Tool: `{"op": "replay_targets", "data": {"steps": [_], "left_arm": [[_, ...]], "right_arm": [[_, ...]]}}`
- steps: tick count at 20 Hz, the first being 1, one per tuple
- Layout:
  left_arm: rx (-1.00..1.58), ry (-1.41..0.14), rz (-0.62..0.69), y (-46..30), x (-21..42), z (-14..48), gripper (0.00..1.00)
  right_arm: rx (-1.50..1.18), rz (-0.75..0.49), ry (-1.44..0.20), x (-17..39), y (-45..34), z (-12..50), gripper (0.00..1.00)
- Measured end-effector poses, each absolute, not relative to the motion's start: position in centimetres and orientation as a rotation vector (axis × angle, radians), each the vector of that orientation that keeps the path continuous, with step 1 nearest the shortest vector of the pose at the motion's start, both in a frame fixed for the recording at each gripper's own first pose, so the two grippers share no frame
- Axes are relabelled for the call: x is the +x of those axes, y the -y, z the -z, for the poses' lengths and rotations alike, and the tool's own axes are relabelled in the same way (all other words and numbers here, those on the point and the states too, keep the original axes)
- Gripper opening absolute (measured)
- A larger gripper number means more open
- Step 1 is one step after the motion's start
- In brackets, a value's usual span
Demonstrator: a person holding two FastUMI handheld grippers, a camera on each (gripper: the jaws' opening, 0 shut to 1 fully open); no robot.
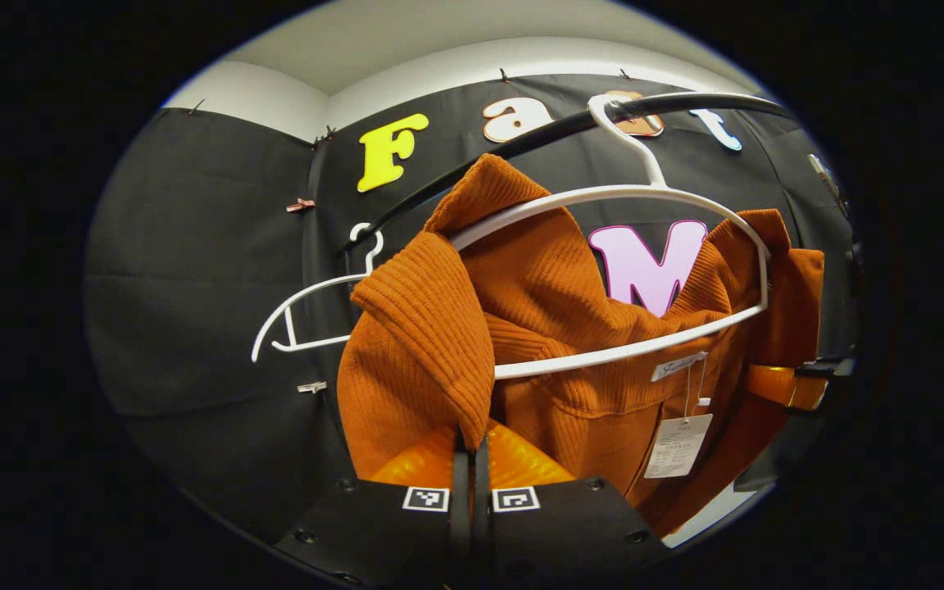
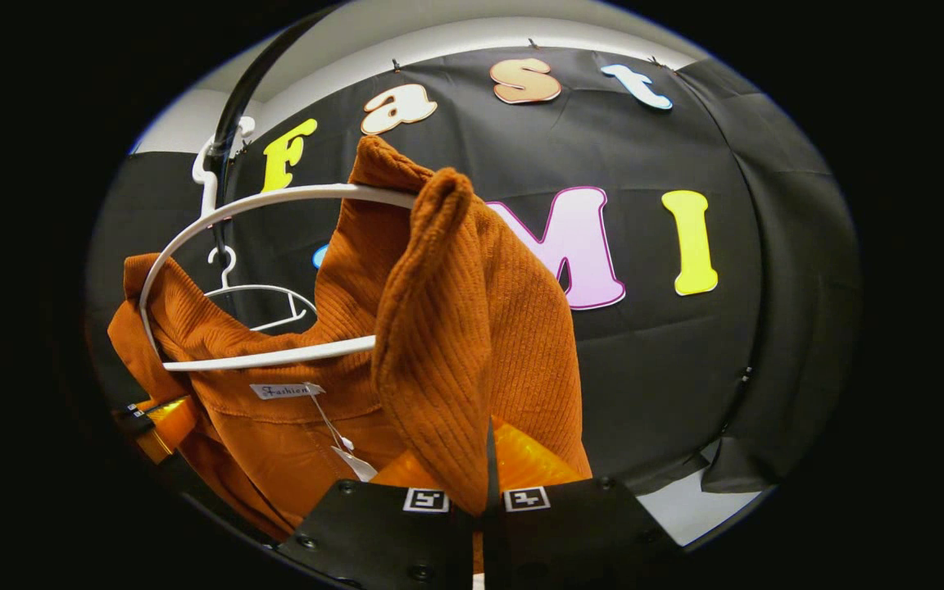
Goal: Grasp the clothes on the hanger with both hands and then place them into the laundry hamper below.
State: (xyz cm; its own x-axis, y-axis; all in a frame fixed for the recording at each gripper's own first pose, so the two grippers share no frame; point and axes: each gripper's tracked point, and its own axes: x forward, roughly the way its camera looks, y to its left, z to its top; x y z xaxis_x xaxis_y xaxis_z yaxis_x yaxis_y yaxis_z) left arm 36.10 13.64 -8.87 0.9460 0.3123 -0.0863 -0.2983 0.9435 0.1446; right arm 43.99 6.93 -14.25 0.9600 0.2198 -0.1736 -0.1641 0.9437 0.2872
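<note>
Closest in the left gripper view, the left gripper [image 1: 470,459] sits at the bottom centre, its fingers pinched together on a fold of the orange ribbed sweater [image 1: 570,328]. That sweater hangs across the middle of the frame on a white hanger [image 1: 644,192] hooked over a black rail [image 1: 521,135], with a paper tag [image 1: 677,442] dangling at lower right; a second, bare hanger [image 1: 308,307] hangs at left. At the bottom centre of the right gripper view, the right gripper [image 2: 484,467] is likewise clamped on sweater fabric.
</note>
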Motion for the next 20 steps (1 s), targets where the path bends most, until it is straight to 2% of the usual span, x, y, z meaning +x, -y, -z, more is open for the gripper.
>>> {"op": "replay_targets", "data": {"steps": [2,8,15,19,20], "left_arm": [[0.14,-0.122,-0.288,-13.6,36.1,9.0,0.05],[0.105,-0.16,-0.274,-14.7,35.3,8.6,0.05],[0.03,-0.133,-0.298,-17.7,34.3,5.9,0.05],[0.017,-0.124,-0.284,-18.6,34.7,5.2,0.04],[0.009,-0.123,-0.287,-19.0,34.6,5.2,0.07]], "right_arm": [[0.31,-0.21,-0.228,44.4,-6.9,14.1,0.09],[0.416,-0.254,-0.24,44.4,-5.9,12.2,0.08],[0.519,-0.18,-0.168,46.6,-0.3,9.7,0.09],[0.513,-0.136,-0.177,48.0,1.5,10.3,0.09],[0.507,-0.129,-0.186,48.3,1.6,11.0,0.09]]}}
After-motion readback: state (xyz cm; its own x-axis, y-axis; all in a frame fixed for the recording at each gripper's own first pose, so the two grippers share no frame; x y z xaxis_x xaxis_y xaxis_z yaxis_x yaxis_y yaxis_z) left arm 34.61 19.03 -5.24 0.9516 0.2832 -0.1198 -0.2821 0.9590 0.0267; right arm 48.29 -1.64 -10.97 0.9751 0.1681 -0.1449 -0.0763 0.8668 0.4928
